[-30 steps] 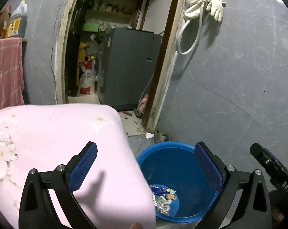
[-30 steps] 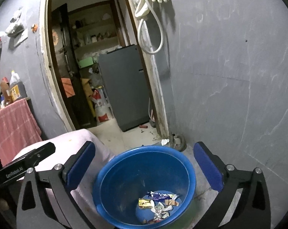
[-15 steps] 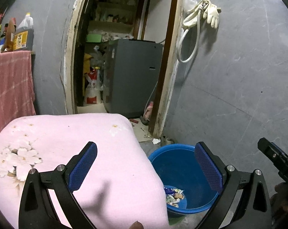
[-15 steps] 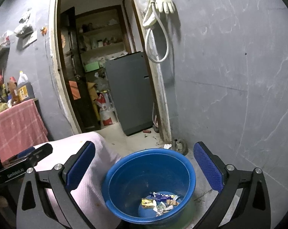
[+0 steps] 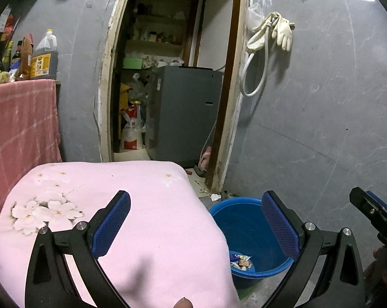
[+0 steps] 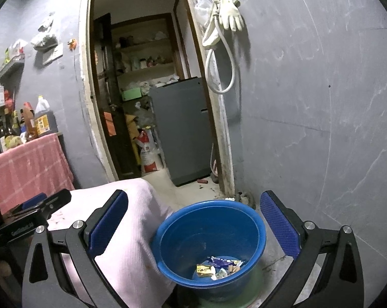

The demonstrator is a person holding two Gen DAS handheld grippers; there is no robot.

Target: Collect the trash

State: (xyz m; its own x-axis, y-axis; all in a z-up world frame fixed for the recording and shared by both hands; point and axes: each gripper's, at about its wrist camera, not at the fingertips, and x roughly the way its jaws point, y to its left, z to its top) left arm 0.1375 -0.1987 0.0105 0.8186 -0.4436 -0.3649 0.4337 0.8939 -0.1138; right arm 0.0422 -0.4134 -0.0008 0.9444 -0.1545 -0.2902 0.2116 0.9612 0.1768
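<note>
Left gripper (image 5: 196, 220): jaws spread wide, nothing between the pads, held above the pink floral cover (image 5: 111, 205). Right gripper (image 6: 193, 220): jaws equally wide, nothing held, positioned over the blue bucket (image 6: 255, 220). The bucket stands on the floor just beside the cover's edge. Trash (image 6: 219, 268), a small heap of torn wrappers, lies on the bucket bottom. Beyond: doorway with grey appliance (image 6: 185, 128); rubber gloves (image 6: 230, 15) and hose hang on the wall

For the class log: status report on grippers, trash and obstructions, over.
Left gripper open, empty. Right gripper open, empty. Wrappers in blue bucket. Nothing blocking.
</note>
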